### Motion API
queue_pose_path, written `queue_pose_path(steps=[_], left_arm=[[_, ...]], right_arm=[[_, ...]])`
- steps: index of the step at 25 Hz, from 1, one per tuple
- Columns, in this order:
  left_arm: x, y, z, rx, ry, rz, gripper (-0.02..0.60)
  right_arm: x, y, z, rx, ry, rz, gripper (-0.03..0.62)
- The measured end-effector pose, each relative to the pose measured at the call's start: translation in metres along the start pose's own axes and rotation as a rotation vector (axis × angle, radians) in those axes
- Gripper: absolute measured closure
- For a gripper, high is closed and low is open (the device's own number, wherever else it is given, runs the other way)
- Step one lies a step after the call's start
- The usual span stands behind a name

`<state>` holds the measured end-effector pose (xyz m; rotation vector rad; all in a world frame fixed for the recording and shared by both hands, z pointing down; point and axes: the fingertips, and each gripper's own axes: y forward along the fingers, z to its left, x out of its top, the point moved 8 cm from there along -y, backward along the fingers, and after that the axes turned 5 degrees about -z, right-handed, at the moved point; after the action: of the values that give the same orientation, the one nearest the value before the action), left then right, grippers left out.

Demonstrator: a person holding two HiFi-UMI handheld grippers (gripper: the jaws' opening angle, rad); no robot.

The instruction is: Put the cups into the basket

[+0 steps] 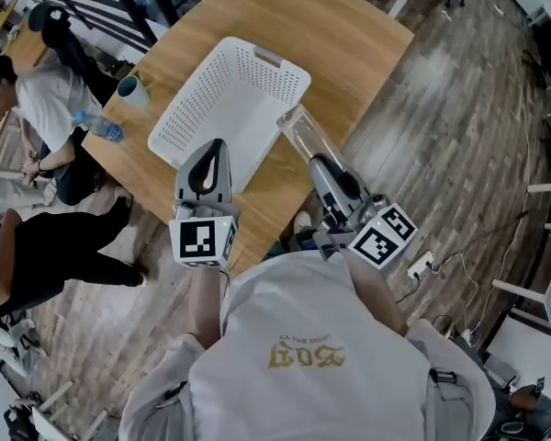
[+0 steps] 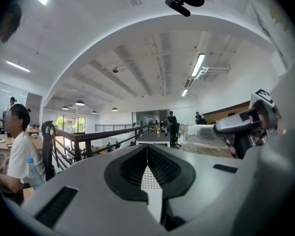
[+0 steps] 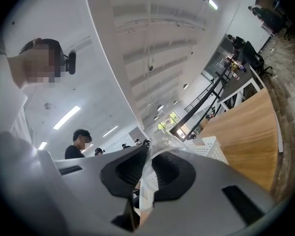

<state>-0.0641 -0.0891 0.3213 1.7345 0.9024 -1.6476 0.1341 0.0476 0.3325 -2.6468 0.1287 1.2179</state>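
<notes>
Starting near: left gripper's [image 2: 147,154] jaws are closed, empty. Right gripper's [image 1: 323,165] jaws are clamped on a clear thin-walled plastic cup [image 1: 303,132], held just beside the white perforated plastic basket's [image 1: 230,99] rim. Judged light, flimsy, crushable: a gentle wall pinch is advised. A teal cup [image 1: 129,88] is seen beyond, on the wooden desk [image 1: 349,44].
</notes>
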Motion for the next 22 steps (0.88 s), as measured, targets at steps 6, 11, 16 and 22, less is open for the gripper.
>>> queue_pose_path(steps=[6,11,16,22], left_arm=[[-0.009,0.030,0.023,0.066,0.006,0.007,0.577],[-0.005,0.052,0.040,0.153,0.012,0.025,0.577],[-0.007,0.060,0.057,0.222,0.009,0.050,0.577],[-0.015,0.058,0.060,0.276,0.005,0.082,0.577]], right_arm=[[0.002,0.051,-0.029,0.100,0.019,0.078,0.556],[0.012,0.087,-0.059,0.157,0.037,0.140,0.556],[0.018,0.117,-0.076,0.187,0.034,0.192,0.556],[0.016,0.140,-0.079,0.241,0.030,0.254,0.556]])
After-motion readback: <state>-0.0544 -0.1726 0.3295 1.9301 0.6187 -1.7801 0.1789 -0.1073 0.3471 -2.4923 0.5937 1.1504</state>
